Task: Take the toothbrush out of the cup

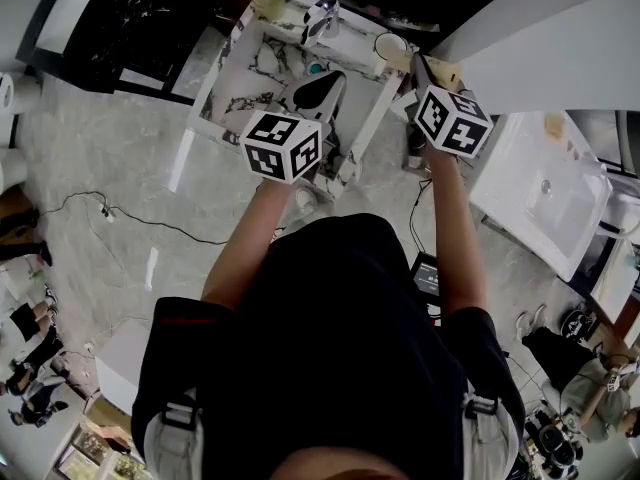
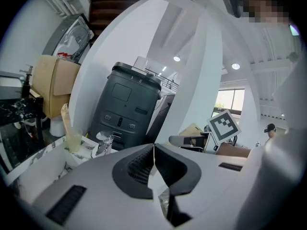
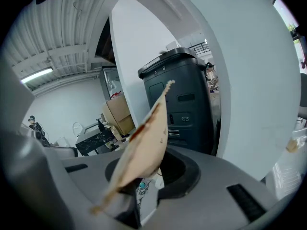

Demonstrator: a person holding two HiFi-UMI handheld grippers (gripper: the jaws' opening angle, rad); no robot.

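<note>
A person in a dark top is standing over a white marble-patterned washstand (image 1: pixel 232 80), holding a gripper in each outstretched hand. The left gripper (image 1: pixel 322 86), jaws pressed together on nothing, is hovering over the basin. The right gripper (image 3: pixel 140 185) is clamping a long toothbrush in a tan paper sleeve (image 3: pixel 146 133) low on its length. The sleeve's long axis is slanting up and away from the jaws, towards a dark grey upright cabinet (image 3: pixel 182 95). From the head view, the toothbrush (image 1: pixel 445 71) is lying crosswise in the right gripper (image 1: pixel 420 68). One end is pointing towards a round clear cup (image 1: pixel 390 43) standing just beside the gripper at the washstand's far right corner. Whether that end is clear of the rim cannot be told. The right hand is by far the nearer to this cup, so any remaining pull looks to be upward along the sleeve's axis. Beyond the chrome tap (image 1: pixel 322 18), a second clear cup (image 1: pixel 265 0) at the far left corner is holding another tan-wrapped item upright.
</note>
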